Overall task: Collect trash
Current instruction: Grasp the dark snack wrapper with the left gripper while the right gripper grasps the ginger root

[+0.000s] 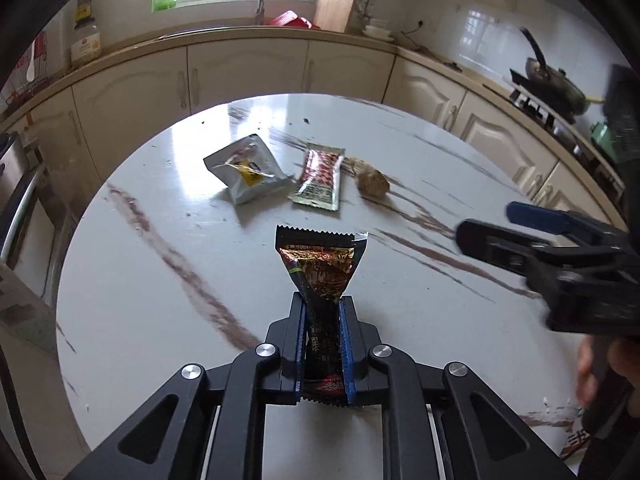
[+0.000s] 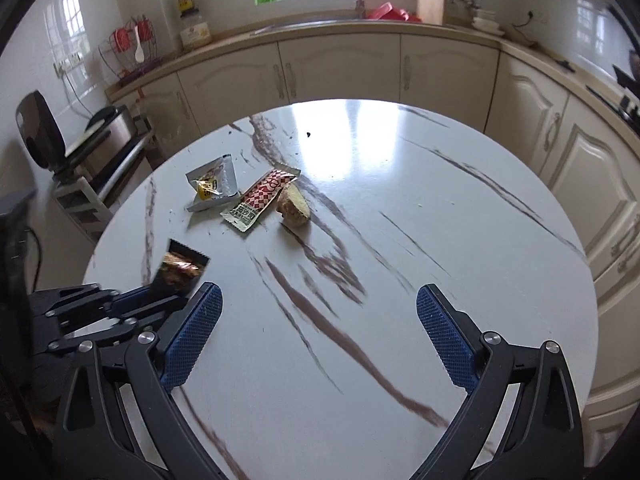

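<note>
The dark snack wrapper (image 1: 320, 276) is pinched in my left hand-held gripper (image 1: 323, 312), its pads clamped on it just above the counter (image 1: 160, 280). Still lying farther out: a silver pouch (image 1: 244, 170), a red checked sachet (image 1: 320, 180) and a brown lump (image 1: 372, 182). My right hand-held gripper (image 2: 318, 306) hangs wide apart, empty. Most collecting remains.

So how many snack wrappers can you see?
3: a dark wrapper pinched in the left gripper, plus a silver packet and a red checked sachet side by side on the table.
</note>
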A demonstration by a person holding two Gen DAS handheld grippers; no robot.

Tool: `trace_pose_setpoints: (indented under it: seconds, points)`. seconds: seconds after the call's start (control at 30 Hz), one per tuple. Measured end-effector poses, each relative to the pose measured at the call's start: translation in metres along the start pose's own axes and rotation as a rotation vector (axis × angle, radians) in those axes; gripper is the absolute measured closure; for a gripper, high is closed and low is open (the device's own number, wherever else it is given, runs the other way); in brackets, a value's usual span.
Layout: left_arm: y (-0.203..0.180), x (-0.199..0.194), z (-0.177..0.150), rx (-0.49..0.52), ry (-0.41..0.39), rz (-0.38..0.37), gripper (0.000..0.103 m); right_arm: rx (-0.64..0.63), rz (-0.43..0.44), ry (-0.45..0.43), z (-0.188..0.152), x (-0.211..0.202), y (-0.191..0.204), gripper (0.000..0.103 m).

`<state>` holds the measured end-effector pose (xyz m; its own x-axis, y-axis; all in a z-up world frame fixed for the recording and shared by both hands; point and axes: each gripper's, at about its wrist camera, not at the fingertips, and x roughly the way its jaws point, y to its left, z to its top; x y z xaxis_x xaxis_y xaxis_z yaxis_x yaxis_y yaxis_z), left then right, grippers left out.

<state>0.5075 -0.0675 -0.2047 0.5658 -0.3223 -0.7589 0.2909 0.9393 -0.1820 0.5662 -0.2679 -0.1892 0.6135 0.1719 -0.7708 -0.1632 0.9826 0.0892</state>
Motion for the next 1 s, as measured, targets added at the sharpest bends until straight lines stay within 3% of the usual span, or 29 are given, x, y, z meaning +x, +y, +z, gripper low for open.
trace_pose_setpoints:
  seconds: [0.3,0.43,0.57,0.67,0.93,1.0]
  points:
    - [0.037,-0.025,-0.005,-0.055,-0.041,-0.001,0.092,-0.057,-0.032,0.072,0.037,0.061,0.018,0.01]
    - [0.046,-0.027,-0.007,-0.064,-0.034,0.008,0.092,-0.057,-0.035,0.081,0.045,0.075,0.018,0.024]
    - [0.046,-0.032,-0.009,-0.065,-0.039,-0.003,0.092,-0.051,-0.024,0.079,0.048,0.078,0.017,0.028]
    - [0.045,-0.033,-0.007,-0.058,-0.04,-0.011,0.092,-0.054,-0.018,0.073,0.049,0.077,0.016,0.036]
    - [0.036,-0.038,-0.007,-0.044,-0.033,-0.02,0.092,-0.067,0.013,0.097,0.05,0.08,0.014,0.077]
    - [0.034,-0.038,-0.006,-0.042,-0.032,-0.019,0.092,-0.072,0.022,0.098,0.049,0.079,0.015,0.077]
